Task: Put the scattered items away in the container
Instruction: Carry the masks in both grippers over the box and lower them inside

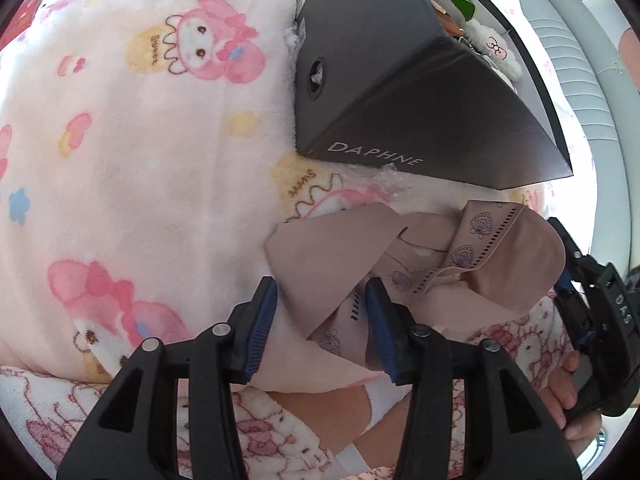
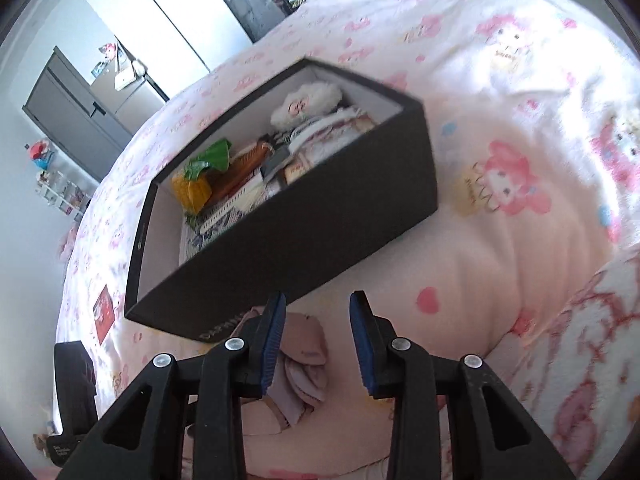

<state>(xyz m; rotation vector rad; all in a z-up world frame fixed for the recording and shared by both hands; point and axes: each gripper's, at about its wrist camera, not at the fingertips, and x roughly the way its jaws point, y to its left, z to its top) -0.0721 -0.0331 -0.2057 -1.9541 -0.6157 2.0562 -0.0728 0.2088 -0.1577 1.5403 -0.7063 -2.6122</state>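
Down low, the left gripper (image 1: 320, 320) has its blue-padded jaws spread, with a fold of the beige printed cloth (image 1: 420, 256) lying between them; whether the pads (image 1: 264, 312) actually pinch it cannot be told. That cloth sits crumpled on the pink cartoon blanket (image 1: 140, 140), just beside the near corner of the dark box (image 1: 400, 92) marked DAPHNE. The right gripper (image 2: 318, 340) also stands with jaws apart and nothing between them, hovering over the same cloth (image 2: 304, 360) just beside the box (image 2: 320, 232). Inside the box lie a white plush (image 2: 304, 108), a yellow and green toy (image 2: 200, 180) and other small items. Beyond the box, a red card (image 2: 105, 312) rests on the blanket (image 2: 500, 260).
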